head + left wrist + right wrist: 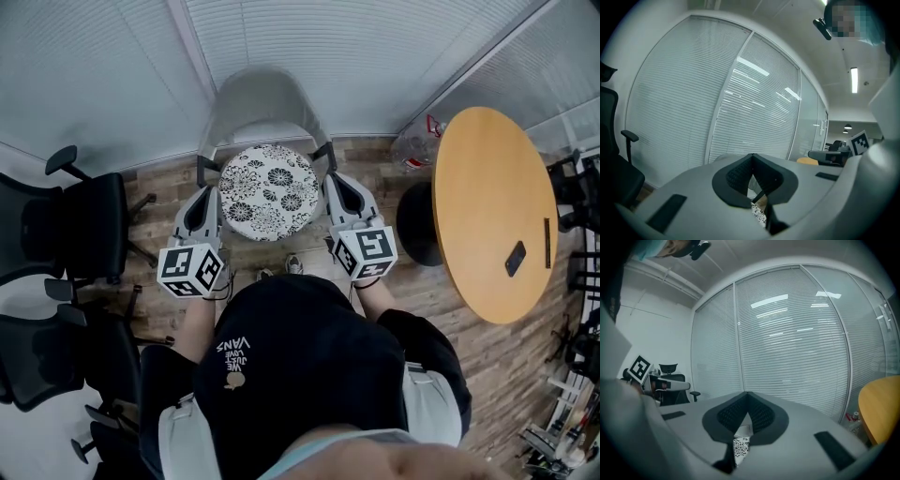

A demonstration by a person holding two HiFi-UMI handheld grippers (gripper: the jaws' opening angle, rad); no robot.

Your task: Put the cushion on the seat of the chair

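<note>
As the cushion [270, 190] already lies on the seat of the chair [262, 94], with the left gripper [212, 190] and right gripper [335, 182] flanking that seat, each one's 2 fingers [736, 176] pressed together on nothing, the task looks done.

An office; blind-covered glass partitions [375, 56], black swivel chairs [84, 225], a round wooden meeting table [487, 187].
</note>
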